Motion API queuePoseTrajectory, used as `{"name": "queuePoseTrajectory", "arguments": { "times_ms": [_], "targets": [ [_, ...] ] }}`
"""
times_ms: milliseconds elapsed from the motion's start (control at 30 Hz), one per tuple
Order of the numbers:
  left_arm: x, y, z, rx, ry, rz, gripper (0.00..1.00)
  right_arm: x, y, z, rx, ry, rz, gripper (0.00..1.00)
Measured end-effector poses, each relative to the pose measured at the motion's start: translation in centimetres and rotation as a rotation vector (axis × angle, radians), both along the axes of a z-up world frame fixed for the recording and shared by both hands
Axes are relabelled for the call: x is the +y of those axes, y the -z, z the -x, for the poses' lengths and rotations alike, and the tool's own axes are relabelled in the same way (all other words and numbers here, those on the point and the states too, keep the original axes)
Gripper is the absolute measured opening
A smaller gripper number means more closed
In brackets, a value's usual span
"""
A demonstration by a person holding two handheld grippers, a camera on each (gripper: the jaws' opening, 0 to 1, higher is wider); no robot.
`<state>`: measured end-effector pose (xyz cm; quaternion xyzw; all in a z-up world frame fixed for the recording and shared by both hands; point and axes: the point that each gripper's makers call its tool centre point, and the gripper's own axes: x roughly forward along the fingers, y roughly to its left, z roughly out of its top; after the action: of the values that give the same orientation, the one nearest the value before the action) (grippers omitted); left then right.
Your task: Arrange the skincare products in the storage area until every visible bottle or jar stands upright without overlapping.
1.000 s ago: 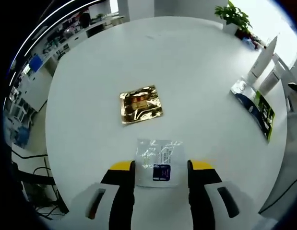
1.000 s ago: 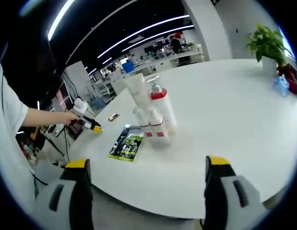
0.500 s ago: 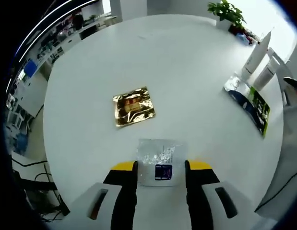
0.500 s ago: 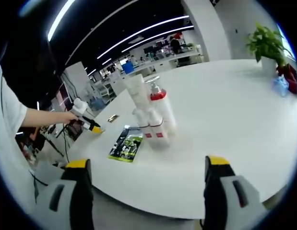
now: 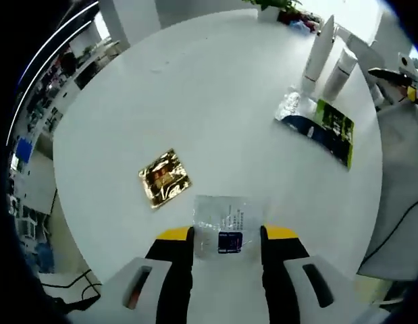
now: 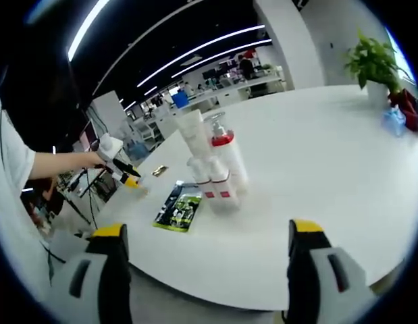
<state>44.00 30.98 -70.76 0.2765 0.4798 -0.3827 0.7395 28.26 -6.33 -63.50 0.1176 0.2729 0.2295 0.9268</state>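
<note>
Presently: round white table. Left gripper, jaws apart, straddles a clear sachet lying flat; gold sachet at ten o'clock of it, green packet at two. Right gripper, jaws wide, holding nothing; bottles upright, clustered at twelve o'clock, touching, green packet beside.

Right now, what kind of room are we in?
Probably a big open office. Long ceiling light strips run over rows of desks in the background, and a potted plant stands on the round white table beside a cluster of skincare bottles.
</note>
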Motion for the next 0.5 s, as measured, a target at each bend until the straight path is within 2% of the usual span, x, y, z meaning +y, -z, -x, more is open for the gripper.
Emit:
{"name": "queuePoseTrajectory", "arguments": {
  "times_ms": [267,400,500],
  "targets": [
    [-2.5,-0.4,1.4,0.018,0.142,-0.021,0.36,-0.1,0.0,0.0,-0.005,-0.002,-0.003,0.99],
    [-3.7,-0.4,2.6,0.035,0.240,-0.038,0.36,-0.1,0.0,0.0,-0.009,-0.003,-0.003,0.99],
    [-4.6,-0.4,3.0,0.041,0.269,-0.040,0.36,-0.2,0.0,0.0,-0.011,-0.002,-0.005,0.99]
  ]
}}
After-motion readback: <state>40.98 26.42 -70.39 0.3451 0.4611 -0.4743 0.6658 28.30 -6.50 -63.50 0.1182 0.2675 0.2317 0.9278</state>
